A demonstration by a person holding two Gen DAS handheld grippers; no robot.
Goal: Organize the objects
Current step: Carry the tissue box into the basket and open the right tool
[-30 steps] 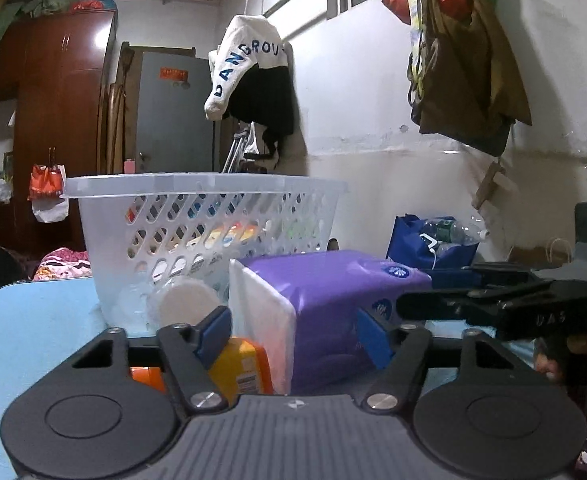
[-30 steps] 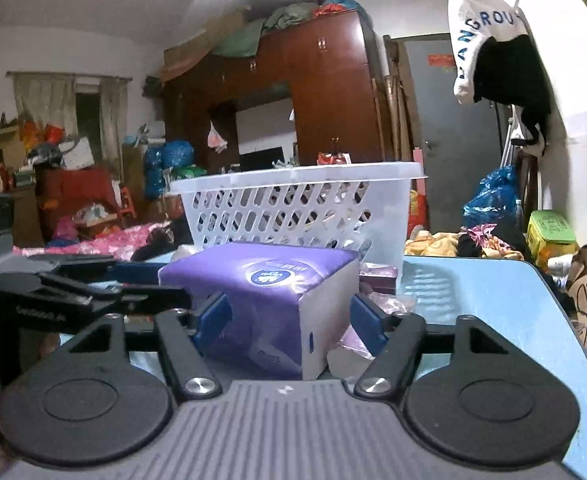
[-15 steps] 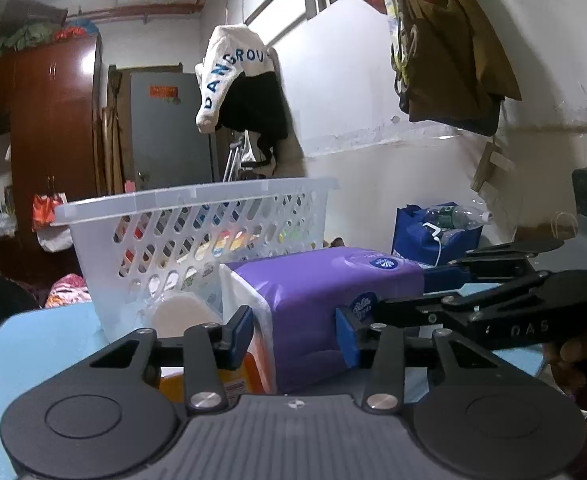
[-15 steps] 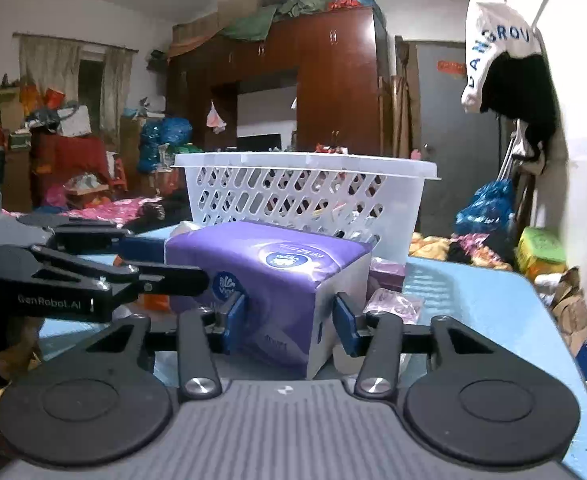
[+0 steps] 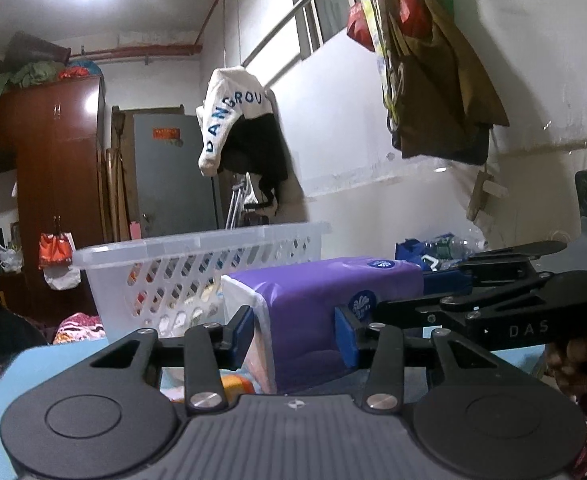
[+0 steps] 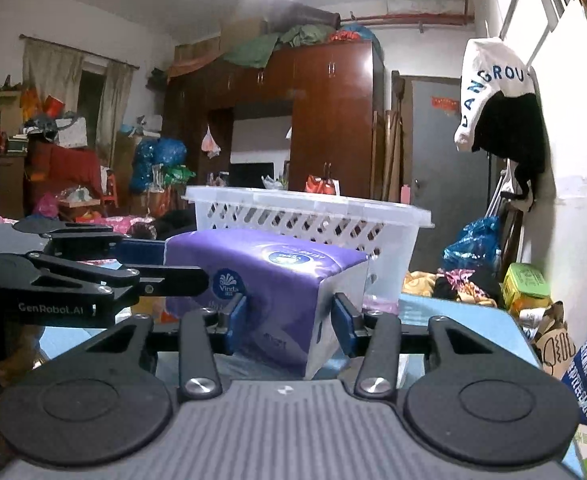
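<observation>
We've got both grippers on the purple tissue pack (image 5: 325,304) now, held just in front of the white basket (image 5: 197,264). The left gripper (image 5: 293,334) has its blue fingers clamped on one end, the right gripper (image 6: 289,320) on the other. Only the left view shows the orange item (image 5: 233,384) underneath; only the right shows the Vinda logo. Both jaws were wider a second ago, and the pack sat on the blue counter (image 6: 461,320).
</observation>
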